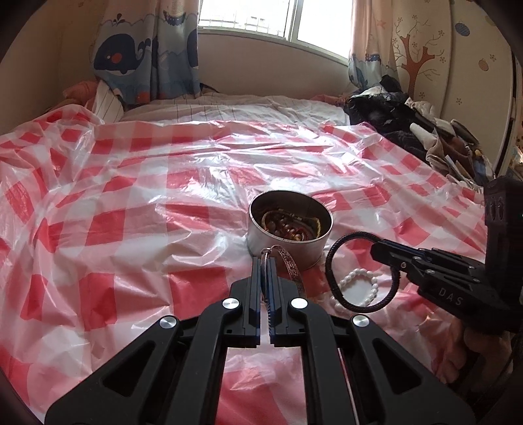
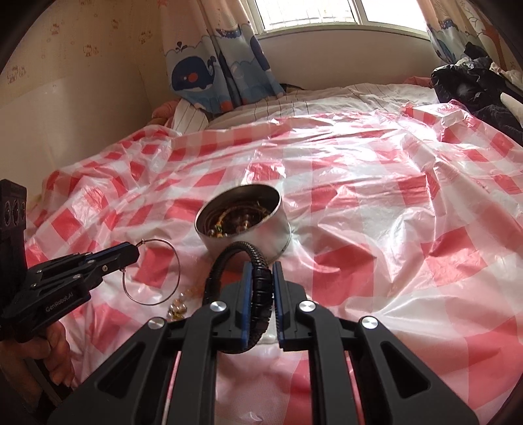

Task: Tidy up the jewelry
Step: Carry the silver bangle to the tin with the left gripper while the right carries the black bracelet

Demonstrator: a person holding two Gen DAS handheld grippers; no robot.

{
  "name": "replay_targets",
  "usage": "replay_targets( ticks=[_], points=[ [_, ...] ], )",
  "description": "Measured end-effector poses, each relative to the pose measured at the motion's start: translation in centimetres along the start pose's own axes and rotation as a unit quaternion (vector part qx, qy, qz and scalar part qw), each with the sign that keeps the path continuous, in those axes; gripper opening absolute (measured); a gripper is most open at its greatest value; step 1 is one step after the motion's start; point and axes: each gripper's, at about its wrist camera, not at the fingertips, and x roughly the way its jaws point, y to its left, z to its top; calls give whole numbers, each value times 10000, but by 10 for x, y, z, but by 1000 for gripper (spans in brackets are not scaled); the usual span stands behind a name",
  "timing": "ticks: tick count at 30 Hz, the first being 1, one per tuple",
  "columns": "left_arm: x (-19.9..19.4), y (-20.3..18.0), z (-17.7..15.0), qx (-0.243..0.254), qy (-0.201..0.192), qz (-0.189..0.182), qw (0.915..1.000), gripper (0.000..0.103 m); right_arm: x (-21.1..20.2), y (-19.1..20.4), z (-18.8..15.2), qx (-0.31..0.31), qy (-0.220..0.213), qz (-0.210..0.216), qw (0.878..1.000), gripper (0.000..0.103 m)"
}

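A round metal tin (image 1: 287, 245) holding several pieces of jewelry stands on the red-and-white checked plastic sheet (image 1: 130, 202); it also shows in the right wrist view (image 2: 261, 225). My left gripper (image 1: 268, 261) is shut on a thin silver hoop (image 2: 178, 271), just short of the tin. An engraved bangle (image 1: 292, 269) shows beside its fingers. My right gripper (image 2: 261, 271) is shut on a black braided bracelet (image 1: 330, 264), held above the sheet right of the tin. A white pearl bracelet (image 1: 358, 276) lies under it. Pale beads (image 2: 178, 305) lie below the hoop.
The sheet covers a bed. A pile of dark clothes and bags (image 1: 408, 121) lies at the far right. Whale-print curtains (image 1: 147, 49) and a window (image 1: 271, 16) stand behind. A hand (image 2: 55, 353) holds the left gripper.
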Motion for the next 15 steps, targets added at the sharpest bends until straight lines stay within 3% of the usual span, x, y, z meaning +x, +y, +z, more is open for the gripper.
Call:
replay_targets(
  ticks=[4,10,13,15],
  points=[
    [1,-7,19,-150,-203,-108,9996,3,0,2,14,-22,-133,9,9999,13],
    [39,-7,45,-550,-318,-291,9976,3,16,-3,39,84,-261,-25,9996,13],
    [67,-6,52,-509,11,-143,9986,5,34,-5,51,139,-227,-35,9996,13],
    [84,-6,52,-399,352,8,9986,15,51,-2,61,71,-144,-33,9999,13]
  ],
)
